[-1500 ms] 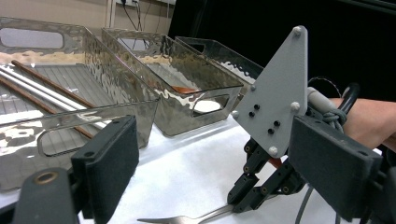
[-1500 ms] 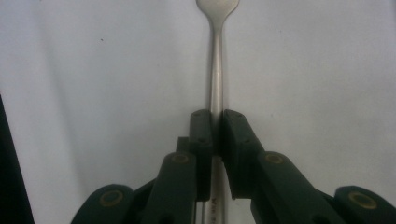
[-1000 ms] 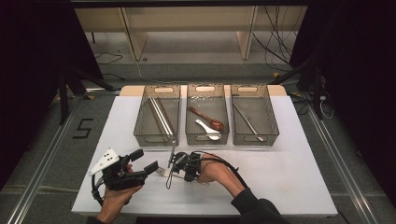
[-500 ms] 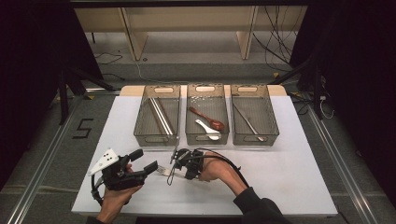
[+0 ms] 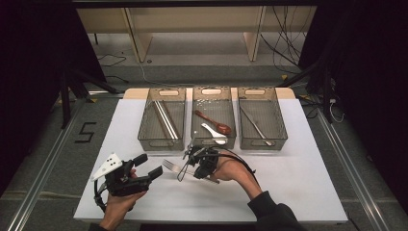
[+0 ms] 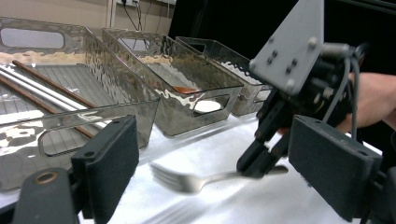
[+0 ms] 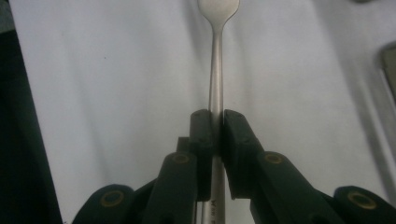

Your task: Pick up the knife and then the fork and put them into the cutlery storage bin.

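So compared with a second ago, the right tool (image 5: pixel 192 160) has shifted a bit toward the far side of the white worktop (image 5: pixel 298 183), closer to the middle bin, and the silver metal fork (image 5: pixel 174 168) has gone with it. Earlier the fork sat closer to the near edge; now it's up off the surface a little, tines pointing toward the left tool (image 5: pixel 149 166). The left tool hasn't really moved, same spot near the near-left corner.

The right tool is clamped on the fork's handle. In the right gripper view its jaws are pressed tight on both sides of the thin stem of the fork (image 7: pixel 215 70). The left tool's jaws are spread wide with nothing between them; in the left gripper view the fork (image 6: pixel 187 179) sits out in front, between the two pads, not touching either.

Three clear ribbed plastic bins sit in a row along the far edge: the left bin (image 5: pixel 144 139) has long chopsticks (image 5: pixel 166 120), the middle bin (image 5: pixel 233 137) has a reddish-brown wooden spoon (image 5: pixel 214 122) and a white ceramic spoon (image 5: pixel 214 134), and the right bin (image 5: pixel 284 134) has a thin metal utensil (image 5: pixel 255 126) I can't identify.

Hard to see: the fork tines are blurry in the left gripper view and cut off by the top edge in the right gripper view.
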`<state>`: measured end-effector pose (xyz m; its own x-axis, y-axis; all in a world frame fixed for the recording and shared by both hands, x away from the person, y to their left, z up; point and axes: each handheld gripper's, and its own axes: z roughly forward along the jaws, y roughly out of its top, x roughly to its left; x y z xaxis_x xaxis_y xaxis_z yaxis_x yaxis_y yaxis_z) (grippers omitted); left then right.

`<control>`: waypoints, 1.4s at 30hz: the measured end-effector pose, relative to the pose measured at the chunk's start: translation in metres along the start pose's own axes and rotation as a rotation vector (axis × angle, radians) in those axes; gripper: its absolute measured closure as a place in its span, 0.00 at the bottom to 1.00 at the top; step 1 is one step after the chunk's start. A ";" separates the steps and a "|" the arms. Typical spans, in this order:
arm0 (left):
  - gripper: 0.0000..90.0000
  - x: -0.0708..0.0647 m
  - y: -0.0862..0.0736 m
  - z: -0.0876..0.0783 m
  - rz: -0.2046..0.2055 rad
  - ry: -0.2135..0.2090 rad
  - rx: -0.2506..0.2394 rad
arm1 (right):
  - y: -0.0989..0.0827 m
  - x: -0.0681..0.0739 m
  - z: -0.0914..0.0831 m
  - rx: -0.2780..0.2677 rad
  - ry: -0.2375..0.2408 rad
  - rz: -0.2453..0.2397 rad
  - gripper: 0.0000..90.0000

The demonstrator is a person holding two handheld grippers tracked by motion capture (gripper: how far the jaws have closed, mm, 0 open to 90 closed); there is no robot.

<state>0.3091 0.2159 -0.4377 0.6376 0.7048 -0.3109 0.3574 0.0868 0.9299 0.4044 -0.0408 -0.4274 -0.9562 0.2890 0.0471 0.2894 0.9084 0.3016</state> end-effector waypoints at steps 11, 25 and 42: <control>0.18 0.000 0.000 0.000 0.001 0.001 0.002 | -0.027 -0.036 -0.060 -0.214 -0.035 0.151 0.93; 0.18 0.000 0.000 0.000 0.001 0.001 0.003 | -0.080 -0.098 -0.109 -0.371 -0.114 0.400 0.93; 0.18 0.000 0.000 0.000 0.003 0.001 0.005 | -0.127 -0.140 -0.124 -0.420 -0.167 0.591 0.93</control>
<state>0.3095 0.2159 -0.4381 0.6377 0.7059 -0.3082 0.3591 0.0815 0.9297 0.4962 -0.2341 -0.3541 -0.6171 0.7661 0.1796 0.6801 0.4046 0.6113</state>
